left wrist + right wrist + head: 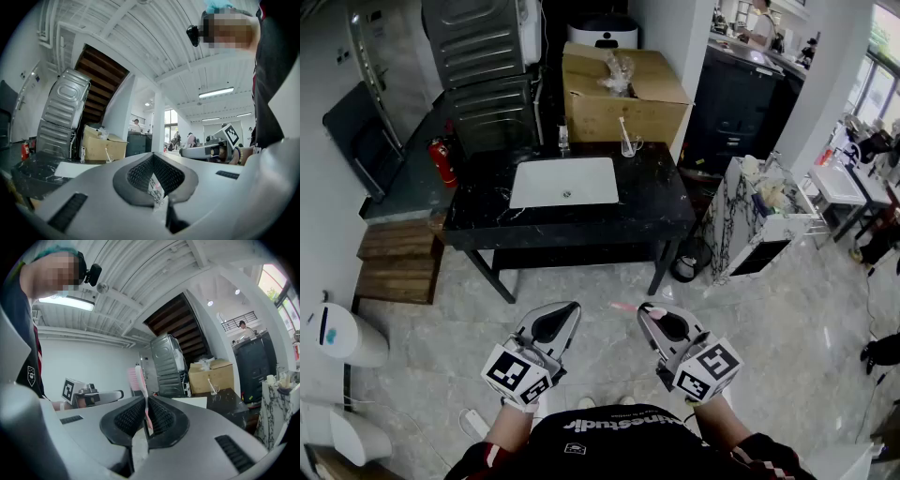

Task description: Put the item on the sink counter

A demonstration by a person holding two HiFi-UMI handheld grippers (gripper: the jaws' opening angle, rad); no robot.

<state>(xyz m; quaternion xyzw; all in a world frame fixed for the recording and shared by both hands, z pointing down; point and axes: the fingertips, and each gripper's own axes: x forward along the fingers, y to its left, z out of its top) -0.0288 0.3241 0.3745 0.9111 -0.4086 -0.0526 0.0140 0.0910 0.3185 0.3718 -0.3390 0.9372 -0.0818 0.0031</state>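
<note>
Here, low in the frame, the right gripper (pixel 644 310) has its fingers pinched on a pink toothbrush (pixel 140 380) — well apart from the black desk (pixel 656 202) and its white sink (pixel 564 181) at upper centre — while the left gripper (pixel 573 306) has its fingers closed, empty.

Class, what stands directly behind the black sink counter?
A cardboard box with crumpled clear plastic at its top stands behind the sink counter. The box covers its own contents and the lower part of a white appliance behind it.

Grey marble floor (pixel 787 319); wooden steps (pixel 398 262) (left); cardboard box (pixel 623 103) beyond.
</note>
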